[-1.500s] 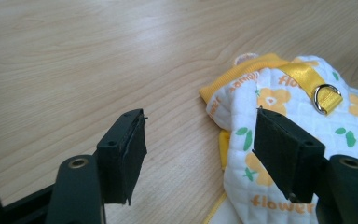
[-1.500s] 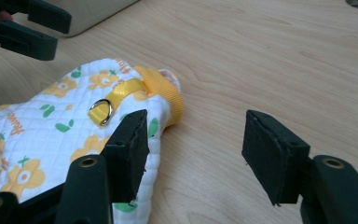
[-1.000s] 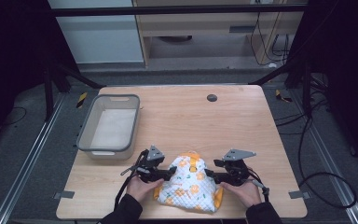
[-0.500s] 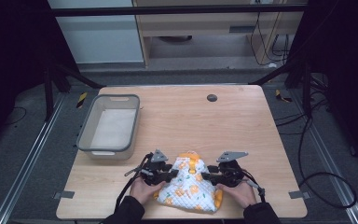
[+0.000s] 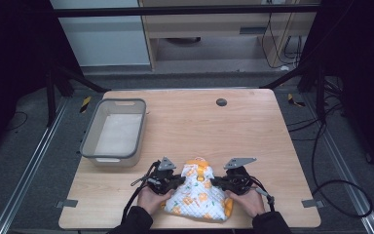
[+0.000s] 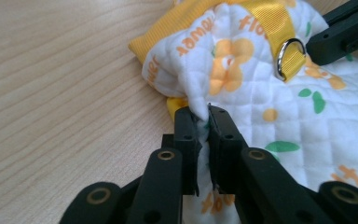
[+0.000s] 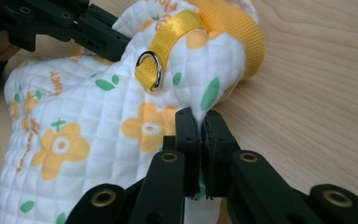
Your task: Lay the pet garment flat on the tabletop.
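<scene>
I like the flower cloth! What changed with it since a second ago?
Both tools, the left tool and right tool, stayed shut on the flowery cloth and slid a little toward the person, closer together, bunching it up. The grey bin stayed put.
</scene>
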Available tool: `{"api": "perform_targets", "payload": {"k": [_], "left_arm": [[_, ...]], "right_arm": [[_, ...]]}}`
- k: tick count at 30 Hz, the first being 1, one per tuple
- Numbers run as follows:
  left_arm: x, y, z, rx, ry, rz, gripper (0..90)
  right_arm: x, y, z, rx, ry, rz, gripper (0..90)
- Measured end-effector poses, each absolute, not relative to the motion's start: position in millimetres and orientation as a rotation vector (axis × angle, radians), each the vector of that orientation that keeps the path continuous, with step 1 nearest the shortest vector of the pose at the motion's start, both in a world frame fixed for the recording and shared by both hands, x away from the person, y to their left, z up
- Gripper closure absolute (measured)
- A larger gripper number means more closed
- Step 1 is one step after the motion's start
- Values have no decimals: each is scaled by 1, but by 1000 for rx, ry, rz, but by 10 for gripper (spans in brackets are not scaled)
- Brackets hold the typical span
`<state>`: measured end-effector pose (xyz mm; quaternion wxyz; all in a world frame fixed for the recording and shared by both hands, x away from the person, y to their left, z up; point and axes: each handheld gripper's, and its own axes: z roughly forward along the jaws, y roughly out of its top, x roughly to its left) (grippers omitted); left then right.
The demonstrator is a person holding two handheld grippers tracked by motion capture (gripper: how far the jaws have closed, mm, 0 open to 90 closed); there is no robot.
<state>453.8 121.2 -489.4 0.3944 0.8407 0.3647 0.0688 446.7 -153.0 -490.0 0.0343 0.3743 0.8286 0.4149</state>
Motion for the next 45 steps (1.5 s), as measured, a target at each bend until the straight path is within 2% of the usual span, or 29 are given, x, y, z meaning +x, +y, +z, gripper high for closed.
{"api": "perform_targets", "payload": {"k": [11, 22, 34, 38, 42, 43, 44, 45], "left_arm": [[436, 136, -449, 1998, 854, 229, 841], [429, 138, -435, 1957, 831, 270, 846], [416, 138, -386, 1869, 734, 396, 845], [431, 132, -366, 1846, 735, 464, 845], [452, 127, -363, 1819, 780, 539, 840], [466, 126, -366, 1804, 824, 564, 831], [466, 126, -366, 1804, 824, 564, 818], [485, 124, -375, 1797, 900, 601, 783]], "right_arm": [[433, -164, -465, 1053, 2391, 1416, 874], [429, -165, -455, 994, 2321, 1483, 875], [422, -168, -415, 901, 2175, 1557, 870], [437, -164, -397, 919, 2082, 1579, 861], [456, -158, -391, 949, 2012, 1565, 848], [473, -154, -393, 985, 1972, 1529, 827], [473, -154, -393, 985, 1972, 1529, 827], [488, -151, -399, 1028, 1940, 1471, 776]]}}
